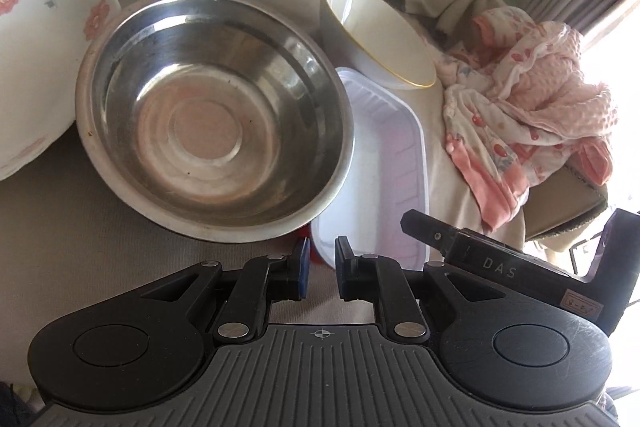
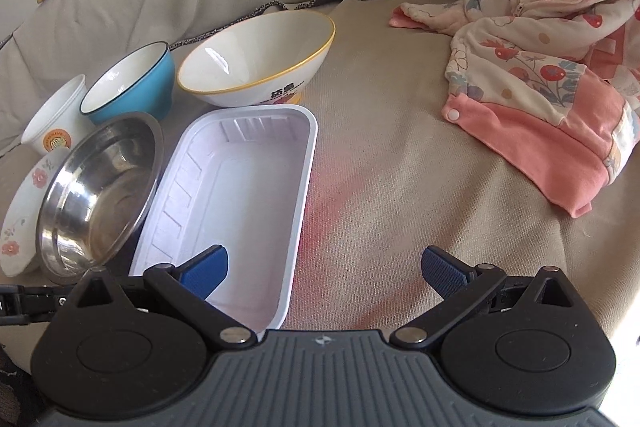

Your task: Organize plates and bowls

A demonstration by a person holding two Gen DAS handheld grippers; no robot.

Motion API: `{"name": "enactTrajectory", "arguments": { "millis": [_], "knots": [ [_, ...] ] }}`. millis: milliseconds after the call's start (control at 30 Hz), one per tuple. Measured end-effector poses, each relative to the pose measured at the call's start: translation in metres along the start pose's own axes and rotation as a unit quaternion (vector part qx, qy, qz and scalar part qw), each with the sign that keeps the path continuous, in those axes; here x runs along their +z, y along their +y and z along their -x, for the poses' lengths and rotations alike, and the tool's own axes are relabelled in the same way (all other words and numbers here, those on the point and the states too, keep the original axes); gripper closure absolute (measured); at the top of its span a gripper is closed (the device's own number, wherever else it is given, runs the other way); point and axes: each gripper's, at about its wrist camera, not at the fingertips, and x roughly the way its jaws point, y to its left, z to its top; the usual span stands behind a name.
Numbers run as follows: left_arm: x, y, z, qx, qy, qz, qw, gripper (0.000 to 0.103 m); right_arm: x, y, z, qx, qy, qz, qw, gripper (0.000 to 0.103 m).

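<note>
Beige fabric couch cover (image 2: 400, 163) carries everything. Largest, the round stainless-steel bowl (image 1: 212, 111) tilts against the white rectangular plastic tray (image 2: 236, 203), with the flowered white plate (image 1: 36, 59) on its far side. Behind the tray sit the yellow-rimmed white bowl (image 2: 260, 63), the blue enamel bowl (image 2: 132, 83) and the white stickered cup (image 2: 56, 119). Near the tray's end, the left gripper (image 1: 319, 273) has its fingers nearly together on nothing; the right gripper (image 2: 324, 271) has its fingers spread wide.

Beige-covered sofa seat (image 2: 400, 155) bearing steel bowl (image 2: 96, 187), white plastic tray (image 2: 240, 187), yellow-rimmed bowl (image 2: 256, 63), blue bowl (image 2: 132, 87), pink baby garment (image 2: 552, 75).
</note>
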Motion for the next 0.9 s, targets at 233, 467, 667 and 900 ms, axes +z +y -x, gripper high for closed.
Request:
{"name": "enactTrajectory", "arguments": {
  "millis": [233, 467, 667, 900],
  "knots": [
    [0.002, 0.001, -0.010, -0.005, 0.019, -0.001, 0.9998, 0.088, 0.004, -0.002, -0.012, 0.017, 0.001, -0.011, 1.000, 0.003],
    [0.007, -0.002, -0.030, 0.000, 0.019, 0.006, 0.9998, 0.087, 0.019, -0.003, -0.033, 0.063, 0.006, -0.038, 0.997, 0.049],
    [0.009, -0.037, -0.052, -0.002, 0.046, -0.043, 0.9980, 0.080, 0.023, -0.011, -0.022, 0.074, -0.022, -0.036, 0.996, 0.057],
    [0.018, -0.086, -0.099, -0.027, 0.030, -0.103, 0.9939, 0.080, 0.026, -0.077, -0.010, 0.019, -0.046, -0.096, 0.994, 0.057]
  ]
}}
